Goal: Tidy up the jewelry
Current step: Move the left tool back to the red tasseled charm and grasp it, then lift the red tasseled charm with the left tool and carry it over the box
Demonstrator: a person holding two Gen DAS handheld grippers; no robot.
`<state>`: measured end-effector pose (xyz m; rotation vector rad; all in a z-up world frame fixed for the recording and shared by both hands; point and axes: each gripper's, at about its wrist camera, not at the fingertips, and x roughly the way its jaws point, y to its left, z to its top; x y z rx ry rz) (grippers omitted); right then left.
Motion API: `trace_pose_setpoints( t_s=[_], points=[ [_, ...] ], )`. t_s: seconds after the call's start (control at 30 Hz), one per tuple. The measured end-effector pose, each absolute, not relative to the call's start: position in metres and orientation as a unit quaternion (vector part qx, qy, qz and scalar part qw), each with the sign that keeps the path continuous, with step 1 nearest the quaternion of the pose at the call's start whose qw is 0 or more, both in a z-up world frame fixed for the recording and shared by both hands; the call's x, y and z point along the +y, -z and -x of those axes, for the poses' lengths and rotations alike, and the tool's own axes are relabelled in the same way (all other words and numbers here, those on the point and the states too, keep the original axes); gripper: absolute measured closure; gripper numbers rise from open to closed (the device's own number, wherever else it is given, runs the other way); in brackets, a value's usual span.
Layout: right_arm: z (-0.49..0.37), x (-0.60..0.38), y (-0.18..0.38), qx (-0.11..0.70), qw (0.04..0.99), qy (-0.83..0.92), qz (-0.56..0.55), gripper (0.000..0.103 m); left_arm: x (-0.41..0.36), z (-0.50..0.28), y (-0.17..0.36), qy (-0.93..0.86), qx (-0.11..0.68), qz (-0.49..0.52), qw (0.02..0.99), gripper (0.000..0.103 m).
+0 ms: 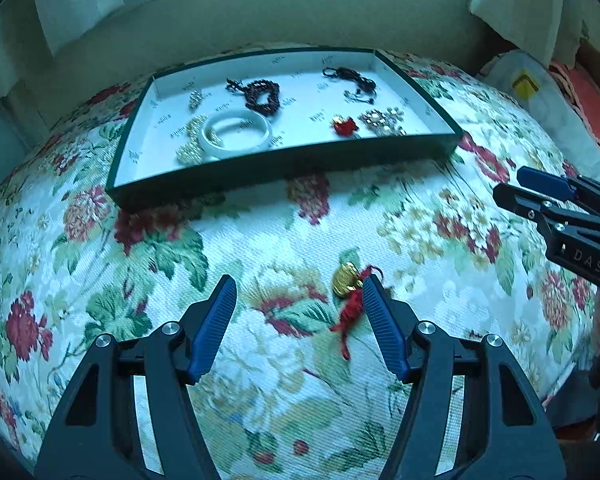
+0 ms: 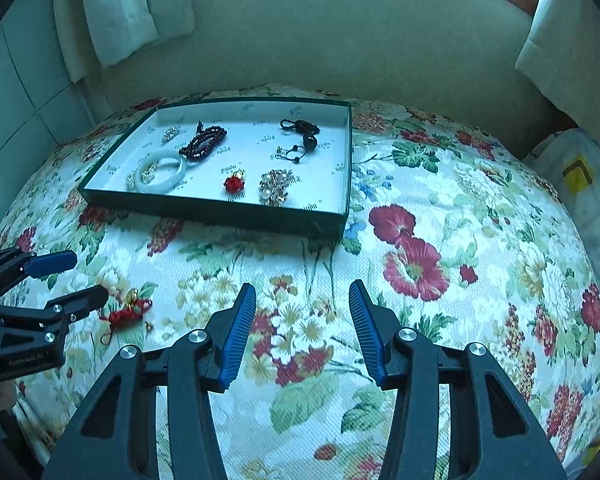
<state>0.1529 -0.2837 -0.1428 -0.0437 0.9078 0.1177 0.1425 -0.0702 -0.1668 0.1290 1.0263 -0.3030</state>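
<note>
Lying loose on the flowered tabletop (image 1: pixel 260 240), the gold charm with red knotted cord (image 1: pixel 350 292) is the 1 piece not yet in the tray (image 1: pixel 284 164), which stands farther away with the other jewelry inside: a white bangle (image 1: pixel 236 134), dark bead strings and a small red piece.

The left tongs (image 1: pixel 298 284) are wide open and hold nothing. The charm sits just at the inner side of their right finger, not in the middle of the gap. I judge this the main risk: closing from here, that finger may push the charm sideways, or catch only the thin cord, so the gold part swings and drops on the way to the tray. The soft, uneven cloth may also let the flat charm slip under the pads.

The right tongs (image 2: pixel 302 292) are open too, empty, well apart to the right.
</note>
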Motion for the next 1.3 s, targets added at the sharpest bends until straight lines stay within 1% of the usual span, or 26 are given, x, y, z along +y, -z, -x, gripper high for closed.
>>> trace_pose_setpoints(
  t_s=[0.07,0.13,0.3,0.4,0.5,0.57,0.63,0.7,0.77,0.8,0.83,1.23,1.27,1.3],
  points=[
    [-0.151,-0.286,0.145,0.440,0.896,-0.056,0.020,0.054,-0.075,-0.139,0.172,0.147,0.493,-0.065,0.855,0.040],
    [-0.148,-0.289,0.146,0.441,0.895,-0.055,0.020,0.054,-0.079,-0.138,0.176,0.150,0.499,-0.066,0.851,0.045],
    [-0.147,-0.294,0.150,0.445,0.894,-0.054,0.012,0.054,-0.086,-0.139,0.185,0.154,0.507,-0.071,0.845,0.045],
    [-0.148,-0.294,0.151,0.446,0.893,-0.057,0.006,0.054,-0.089,-0.142,0.188,0.159,0.511,-0.067,0.842,0.053],
    [-0.149,-0.293,0.151,0.447,0.893,-0.059,0.004,0.054,-0.092,-0.143,0.189,0.164,0.507,-0.069,0.843,0.055],
    [-0.149,-0.293,0.151,0.447,0.893,-0.060,0.002,0.054,-0.093,-0.144,0.189,0.169,0.503,-0.072,0.845,0.059],
    [-0.149,-0.293,0.151,0.447,0.892,-0.060,0.001,0.054,-0.094,-0.145,0.189,0.173,0.498,-0.075,0.846,0.072],
    [-0.149,-0.292,0.151,0.448,0.892,-0.060,0.001,0.054,-0.093,-0.145,0.189,0.177,0.495,-0.081,0.847,0.083],
    [-0.149,-0.291,0.151,0.448,0.892,-0.061,0.002,0.054,-0.092,-0.145,0.189,0.179,0.495,-0.082,0.846,0.085],
    [-0.149,-0.290,0.151,0.448,0.892,-0.061,0.003,0.054,-0.091,-0.145,0.189,0.180,0.495,-0.080,0.846,0.090],
    [-0.148,-0.289,0.151,0.449,0.892,-0.062,0.003,0.054,-0.089,-0.145,0.189,0.179,0.495,-0.079,0.847,0.092],
    [-0.142,-0.256,0.149,0.449,0.889,-0.092,0.018,0.055,-0.049,-0.136,0.171,0.145,0.472,-0.077,0.866,0.092],
    [-0.141,-0.251,0.149,0.449,0.888,-0.096,0.020,0.055,-0.043,-0.136,0.170,0.142,0.471,-0.075,0.867,0.092],
    [-0.140,-0.246,0.149,0.449,0.888,-0.100,0.020,0.058,-0.038,-0.135,0.169,0.137,0.471,-0.073,0.868,0.092]
  ],
)
